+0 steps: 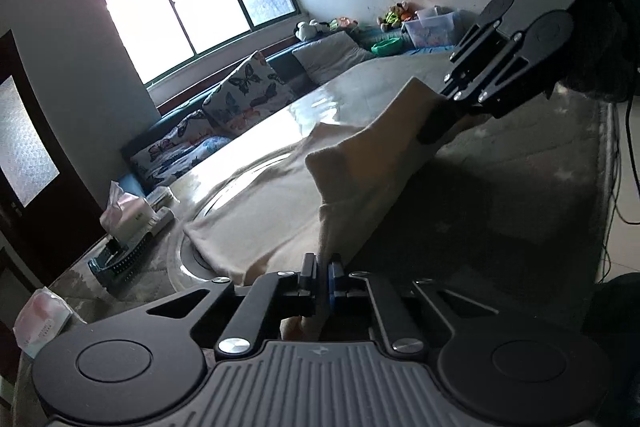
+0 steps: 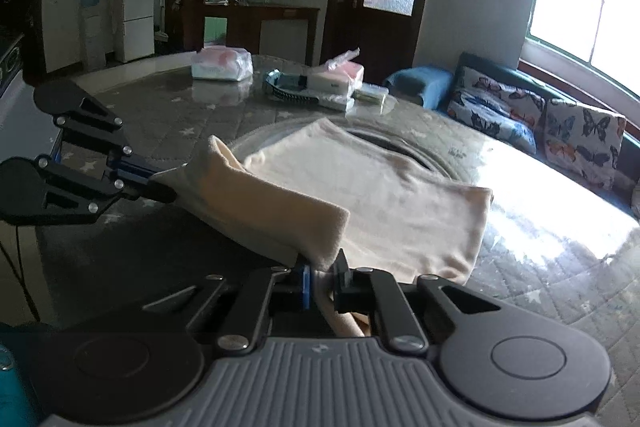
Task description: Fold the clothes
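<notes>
A beige garment (image 1: 280, 195) lies partly spread on the round glass-topped table (image 1: 520, 187). My left gripper (image 1: 322, 275) is shut on one corner of its near edge and lifts it off the table. My right gripper (image 1: 436, 125) is shut on the other corner, and the raised edge stretches between the two. In the right wrist view the right gripper (image 2: 322, 273) pinches the garment (image 2: 380, 187) and the left gripper (image 2: 160, 183) holds the far corner at the left. The rest of the garment rests on the table (image 2: 540, 267).
At the table's far side lie a tissue box (image 2: 340, 75), a dark tray (image 2: 292, 89) and a wrapped tissue pack (image 2: 222, 65). A sofa with butterfly cushions (image 2: 540, 123) stands along the window wall. A cable (image 1: 624, 163) hangs at the right.
</notes>
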`<action>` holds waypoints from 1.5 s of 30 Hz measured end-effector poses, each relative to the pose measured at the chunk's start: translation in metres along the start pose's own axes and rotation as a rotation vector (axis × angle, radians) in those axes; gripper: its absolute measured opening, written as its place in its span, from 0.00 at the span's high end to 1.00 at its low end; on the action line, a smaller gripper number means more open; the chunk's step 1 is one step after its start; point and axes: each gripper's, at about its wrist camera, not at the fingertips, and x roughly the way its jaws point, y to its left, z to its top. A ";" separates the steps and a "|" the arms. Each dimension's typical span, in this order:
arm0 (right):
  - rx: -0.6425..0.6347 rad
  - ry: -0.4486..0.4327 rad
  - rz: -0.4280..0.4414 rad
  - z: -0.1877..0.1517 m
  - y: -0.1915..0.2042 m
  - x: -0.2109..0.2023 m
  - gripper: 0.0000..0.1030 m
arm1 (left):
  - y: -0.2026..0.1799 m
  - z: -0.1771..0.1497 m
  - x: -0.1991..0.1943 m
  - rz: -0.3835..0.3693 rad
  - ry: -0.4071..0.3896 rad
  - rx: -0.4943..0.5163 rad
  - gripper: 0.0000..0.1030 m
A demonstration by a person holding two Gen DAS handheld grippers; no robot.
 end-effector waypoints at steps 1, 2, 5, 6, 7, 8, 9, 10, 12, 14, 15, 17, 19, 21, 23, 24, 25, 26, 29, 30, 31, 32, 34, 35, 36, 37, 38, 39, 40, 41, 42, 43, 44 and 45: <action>-0.005 -0.004 0.003 0.001 0.001 -0.005 0.92 | 0.000 0.001 -0.006 -0.006 -0.002 -0.004 0.95; -0.011 -0.004 0.009 0.000 0.004 -0.010 0.92 | -0.001 0.001 -0.012 -0.013 -0.003 -0.008 0.95; -0.028 -0.001 0.033 -0.001 0.013 -0.027 0.92 | -0.005 0.000 -0.038 -0.039 -0.008 -0.026 0.95; -0.033 0.001 0.040 -0.003 0.019 -0.035 0.92 | -0.007 -0.002 -0.047 -0.047 -0.012 -0.030 0.95; -0.037 0.003 0.047 -0.005 0.024 -0.043 0.92 | -0.010 -0.004 -0.058 -0.055 -0.018 -0.035 0.95; -0.041 0.004 0.054 -0.006 0.029 -0.051 0.92 | -0.012 -0.006 -0.065 -0.065 -0.022 -0.046 0.95; -0.041 0.009 0.060 -0.010 0.035 -0.058 0.92 | -0.014 -0.008 -0.073 -0.074 -0.026 -0.056 0.95; -0.040 0.013 0.066 -0.013 0.041 -0.066 0.92 | -0.015 -0.010 -0.079 -0.081 -0.025 -0.069 0.95; -0.040 0.025 0.075 -0.019 0.052 -0.078 0.92 | -0.020 -0.014 -0.085 -0.086 -0.022 -0.074 0.95; -0.042 0.038 0.077 -0.024 0.061 -0.083 0.92 | -0.025 -0.018 -0.089 -0.086 -0.021 -0.070 0.95; -0.039 0.042 0.078 -0.025 0.064 -0.085 0.92 | -0.025 -0.018 -0.087 -0.085 -0.020 -0.077 0.95; -0.032 0.046 0.072 -0.027 0.065 -0.085 0.92 | -0.025 -0.019 -0.084 -0.083 -0.018 -0.092 0.96; -0.025 0.047 0.068 -0.026 0.064 -0.083 0.92 | -0.024 -0.018 -0.079 -0.077 -0.015 -0.096 0.96; -0.026 0.044 0.064 -0.024 0.063 -0.083 0.92 | -0.019 -0.017 -0.077 -0.071 -0.022 -0.103 0.96; -0.036 0.038 0.059 -0.021 0.061 -0.083 0.92 | -0.015 -0.013 -0.075 -0.055 -0.029 -0.108 0.96; -0.038 0.034 0.057 -0.018 0.060 -0.083 0.92 | -0.011 -0.011 -0.074 -0.045 -0.037 -0.114 0.96; -0.040 0.030 0.054 -0.015 0.058 -0.083 0.92 | -0.008 -0.008 -0.073 -0.035 -0.045 -0.120 0.96; -0.045 0.024 0.051 -0.012 0.055 -0.083 0.92 | -0.003 -0.005 -0.070 -0.024 -0.051 -0.128 0.96; -0.053 0.010 0.042 0.001 0.045 -0.077 0.92 | 0.011 0.007 -0.056 0.010 -0.064 -0.141 0.96; -0.052 0.009 0.038 0.007 0.040 -0.073 0.92 | 0.019 0.011 -0.049 0.021 -0.068 -0.144 0.96; -0.051 0.008 0.033 0.013 0.034 -0.068 0.92 | 0.025 0.016 -0.042 0.034 -0.070 -0.147 0.96; -0.050 0.009 0.030 0.018 0.028 -0.062 0.92 | 0.032 0.020 -0.033 0.043 -0.071 -0.149 0.96; -0.035 0.021 0.021 0.027 0.015 -0.044 0.92 | 0.046 0.029 -0.013 0.068 -0.067 -0.149 0.96; -0.023 0.031 0.015 0.031 0.007 -0.031 0.92 | 0.053 0.033 -0.002 0.077 -0.060 -0.149 0.96; -0.010 0.042 0.009 0.034 -0.001 -0.019 0.92 | 0.058 0.035 0.011 0.090 -0.051 -0.148 0.96; 0.003 0.052 0.003 0.038 -0.008 -0.006 0.92 | 0.064 0.038 0.024 0.103 -0.042 -0.147 0.96; 0.016 0.062 -0.002 0.041 -0.016 0.007 0.92 | 0.070 0.039 0.041 0.112 -0.017 -0.160 0.96; 0.029 0.072 -0.008 0.045 -0.023 0.020 0.92 | 0.076 0.040 0.057 0.121 0.007 -0.174 0.96; 0.042 0.082 -0.014 0.048 -0.031 0.032 0.92 | 0.082 0.041 0.074 0.131 0.032 -0.188 0.96; 0.055 0.092 -0.020 0.052 -0.039 0.045 0.91 | 0.087 0.040 0.090 0.143 0.059 -0.203 0.95; 0.068 0.102 -0.026 0.055 -0.046 0.058 0.90 | 0.091 0.038 0.106 0.144 0.088 -0.224 0.95; 0.081 0.112 -0.032 0.059 -0.054 0.071 0.90 | 0.095 0.035 0.118 0.150 0.115 -0.250 0.95; 0.094 0.122 -0.037 0.062 -0.061 0.083 0.89 | 0.096 0.032 0.125 0.162 0.130 -0.263 0.95; 0.124 0.123 -0.045 0.058 -0.065 0.091 0.85 | 0.098 0.028 0.131 0.173 0.144 -0.275 0.95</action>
